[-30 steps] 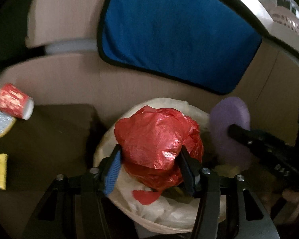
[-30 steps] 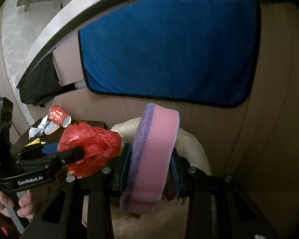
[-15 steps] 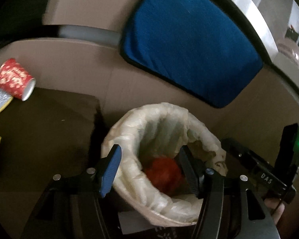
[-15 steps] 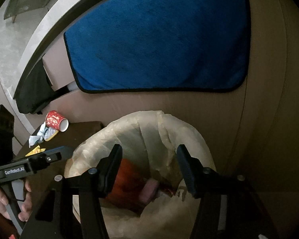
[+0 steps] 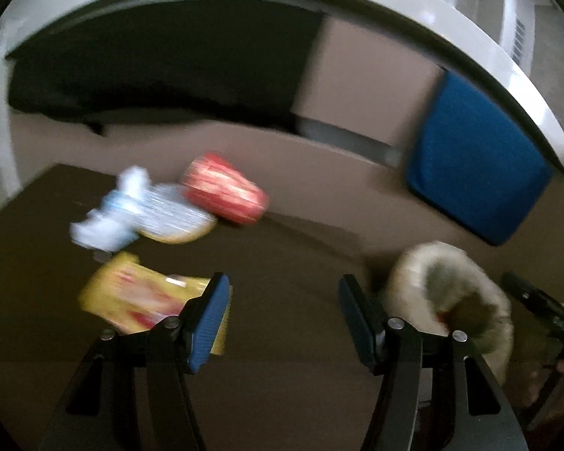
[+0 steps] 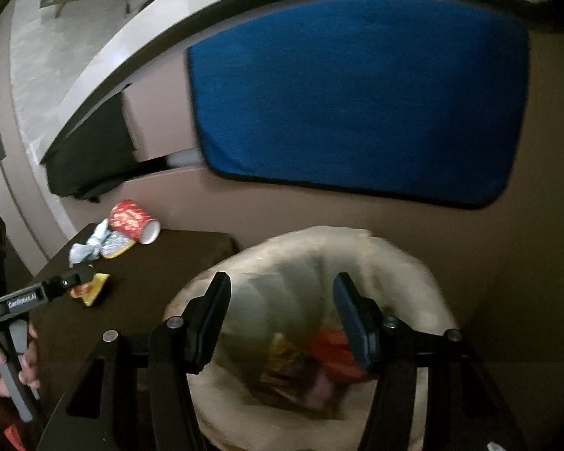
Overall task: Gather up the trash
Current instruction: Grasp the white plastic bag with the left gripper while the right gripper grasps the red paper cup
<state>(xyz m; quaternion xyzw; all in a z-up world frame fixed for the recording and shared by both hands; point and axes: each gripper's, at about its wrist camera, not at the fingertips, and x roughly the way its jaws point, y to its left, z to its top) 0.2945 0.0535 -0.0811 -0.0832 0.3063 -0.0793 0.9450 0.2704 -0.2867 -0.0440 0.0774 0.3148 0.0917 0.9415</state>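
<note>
The left gripper (image 5: 284, 310) has swung away from the bin since half a second ago and now faces the litter on the dark desk (image 5: 282, 263); the red bag it carried a second ago lies in the bin.

From the left wrist view, blurred by motion, the jaws are spread wide with nothing between them. Just beside the left finger lies a yellow wrapper (image 5: 139, 295). Farther back sit a crumpled pale tissue (image 5: 109, 214), a silver foil packet (image 5: 176, 216) touching it, and a red paper cup (image 5: 225, 193) tipped on its side against the packet. The lined bin (image 5: 451, 289) stands off the desk's right edge, below a blue cloth (image 5: 473, 165) hanging on the wall.

From the right wrist view, the right gripper (image 6: 282, 310) hovers over the bin (image 6: 319, 248), its jaws spread and empty. Down inside the bin lie the red bag (image 6: 331, 353) and a pink sponge (image 6: 323, 385), with other wrappers I cannot make out. The left gripper (image 6: 75, 278) reaches over the desk (image 6: 161, 282) near the yellow wrapper (image 6: 90, 287), with the cup (image 6: 133, 221), foil packet (image 6: 116, 246) and tissue (image 6: 86, 246) clustered at the far corner.
</note>
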